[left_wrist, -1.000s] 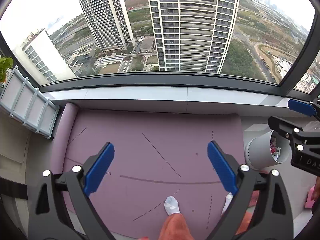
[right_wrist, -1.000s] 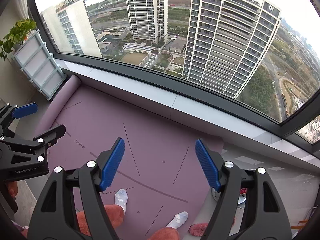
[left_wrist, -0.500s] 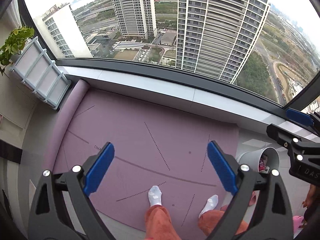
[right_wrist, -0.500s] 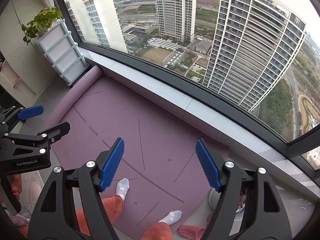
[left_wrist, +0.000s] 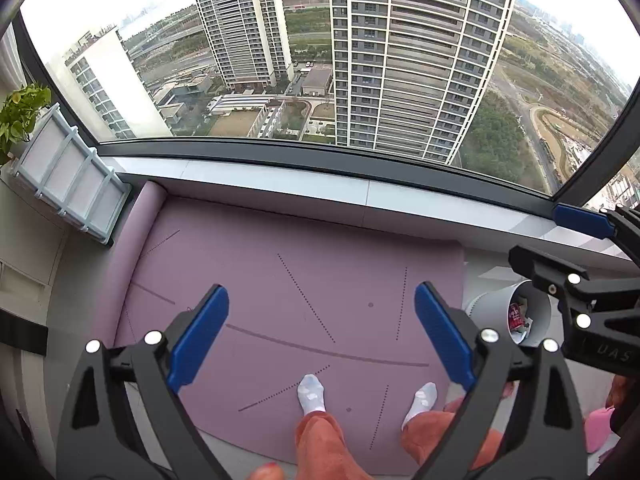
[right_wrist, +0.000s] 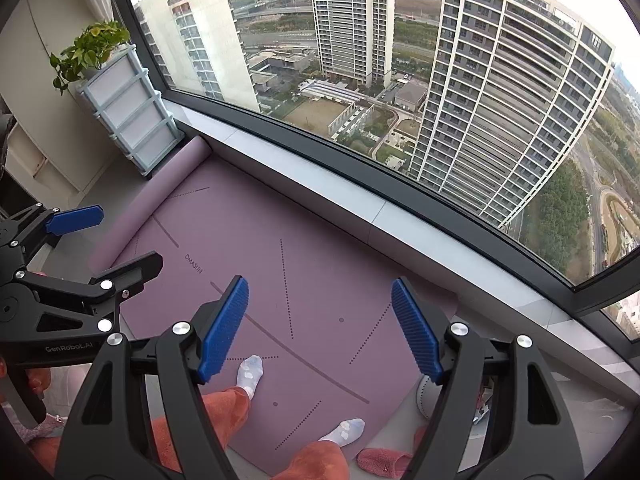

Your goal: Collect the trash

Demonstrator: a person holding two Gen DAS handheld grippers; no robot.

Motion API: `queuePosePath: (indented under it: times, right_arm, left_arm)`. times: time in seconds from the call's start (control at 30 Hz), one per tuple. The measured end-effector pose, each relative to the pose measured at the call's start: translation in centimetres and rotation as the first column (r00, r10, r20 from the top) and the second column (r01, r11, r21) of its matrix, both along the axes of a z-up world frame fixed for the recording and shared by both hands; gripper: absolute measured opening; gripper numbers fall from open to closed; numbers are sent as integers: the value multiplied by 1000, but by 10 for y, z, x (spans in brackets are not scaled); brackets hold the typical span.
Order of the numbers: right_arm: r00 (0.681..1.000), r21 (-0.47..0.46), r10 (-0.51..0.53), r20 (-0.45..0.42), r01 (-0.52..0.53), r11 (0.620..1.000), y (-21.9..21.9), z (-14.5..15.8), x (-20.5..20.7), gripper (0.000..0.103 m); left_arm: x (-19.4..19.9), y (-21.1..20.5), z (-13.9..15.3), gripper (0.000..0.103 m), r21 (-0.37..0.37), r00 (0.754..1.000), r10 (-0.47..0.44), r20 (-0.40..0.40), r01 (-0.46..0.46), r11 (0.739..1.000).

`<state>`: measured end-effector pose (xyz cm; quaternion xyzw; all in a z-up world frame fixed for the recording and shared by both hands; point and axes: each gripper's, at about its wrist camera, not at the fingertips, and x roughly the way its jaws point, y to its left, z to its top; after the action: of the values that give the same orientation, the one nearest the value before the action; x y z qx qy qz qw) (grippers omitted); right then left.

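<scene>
collection apparently finished or between pickups, judging by the bare mat (left_wrist: pixel 304 280) and the filled bin: both grippers hang above the floor with nothing in them. left gripper (left_wrist: pixel 320 336): jaws apart, empty. right gripper (right_wrist: pixel 320 328): jaws apart, empty. trash bin (left_wrist: pixel 520 316), a pale grey cylinder lying on its side on the floor just beside the mat's right edge, mouth toward the person; crumpled wrappers, one red and white, show inside. no loose trash is visible on the mat. next move, if any litter remains, calls for scanning the floor off the mat, then lowering one gripper over the piece.
</scene>
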<state>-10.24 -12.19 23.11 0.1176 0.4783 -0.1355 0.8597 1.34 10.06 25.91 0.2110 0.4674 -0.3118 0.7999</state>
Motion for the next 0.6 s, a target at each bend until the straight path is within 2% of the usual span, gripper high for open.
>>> queuePosePath:
  times: [0.33,0.6]
  right_arm:
    - [1000,-7,-11,19,11,1000,1,7,1,71]
    - [999,-9,-30,12,30,1000,1,7,-2,71]
  left_arm:
    - [13,5,5,93,-8,1000,1,27,-1,1000]
    - [6,4,7,93,-7,1000,-7,19,7,1000]
